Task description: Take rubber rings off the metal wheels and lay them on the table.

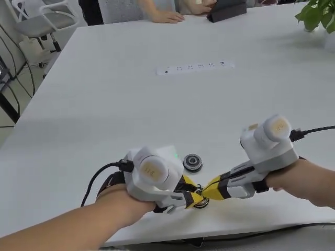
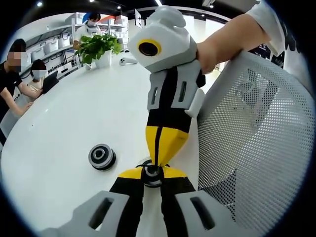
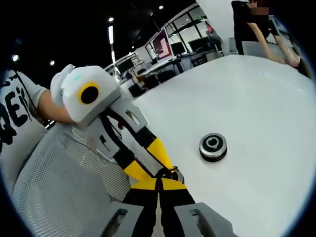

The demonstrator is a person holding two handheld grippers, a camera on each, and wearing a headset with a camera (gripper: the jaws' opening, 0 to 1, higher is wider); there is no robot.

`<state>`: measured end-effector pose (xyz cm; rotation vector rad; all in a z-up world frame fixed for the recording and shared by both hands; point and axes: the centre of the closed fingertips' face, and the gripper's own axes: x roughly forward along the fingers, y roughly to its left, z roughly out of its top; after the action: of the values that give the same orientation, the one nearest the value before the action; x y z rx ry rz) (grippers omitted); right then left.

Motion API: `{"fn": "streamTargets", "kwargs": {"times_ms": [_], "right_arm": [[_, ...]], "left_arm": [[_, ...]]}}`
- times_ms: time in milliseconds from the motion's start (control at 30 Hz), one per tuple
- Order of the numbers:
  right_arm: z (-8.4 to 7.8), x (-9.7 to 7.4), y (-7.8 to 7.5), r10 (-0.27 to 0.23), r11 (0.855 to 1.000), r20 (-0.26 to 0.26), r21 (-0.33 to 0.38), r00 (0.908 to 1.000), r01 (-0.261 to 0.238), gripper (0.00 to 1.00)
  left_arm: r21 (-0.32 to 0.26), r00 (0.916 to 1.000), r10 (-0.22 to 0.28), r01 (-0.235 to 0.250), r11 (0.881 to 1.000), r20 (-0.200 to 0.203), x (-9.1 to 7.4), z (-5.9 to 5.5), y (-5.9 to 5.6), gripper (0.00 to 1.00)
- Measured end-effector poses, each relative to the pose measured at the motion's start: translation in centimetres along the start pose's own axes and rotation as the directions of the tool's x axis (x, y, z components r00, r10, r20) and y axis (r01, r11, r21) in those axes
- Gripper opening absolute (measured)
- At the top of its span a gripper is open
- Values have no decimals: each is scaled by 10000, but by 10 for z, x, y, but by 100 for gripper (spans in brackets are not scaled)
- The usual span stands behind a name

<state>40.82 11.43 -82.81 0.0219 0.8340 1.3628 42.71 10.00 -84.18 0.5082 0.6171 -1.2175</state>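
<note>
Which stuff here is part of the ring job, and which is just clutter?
Job: gripped wheel, with left gripper and right gripper both shut on it; free wheel beside them.
Lying about: power strip, potted plant, mesh chair.

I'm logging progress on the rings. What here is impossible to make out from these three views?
- Held wheel: whether its ring is on or off, hidden by the left gripper and right gripper tips, all views.
- Power strip markings: too small and blurred, head view.
- Dark object at the far edge: cut off by the frame top, head view.
</note>
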Motion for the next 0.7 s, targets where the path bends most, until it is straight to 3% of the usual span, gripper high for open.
{"fn": "streamTargets", "kwargs": {"times_ms": [67,133,400,700], "right_arm": [[0,-1,-7,-519,9978,-33,-410,9986,517,0],[-5,0,-9,-599,9970,-190,-501,9980,589,0],[-12,-3,-15,-754,9944,-365,-771,9965,724,0],[-13,-7,-18,-795,9954,-285,-557,9964,778,0]], "left_arm": [[-93,10000,44,-44,9999,39,0,0,1,7],[-76,10000,52,-51,10000,37,0,0,0,7],[-85,9999,111,-110,9999,111,0,0,0,7],[-163,9999,82,-80,9998,134,0,0,-1,8]]}}
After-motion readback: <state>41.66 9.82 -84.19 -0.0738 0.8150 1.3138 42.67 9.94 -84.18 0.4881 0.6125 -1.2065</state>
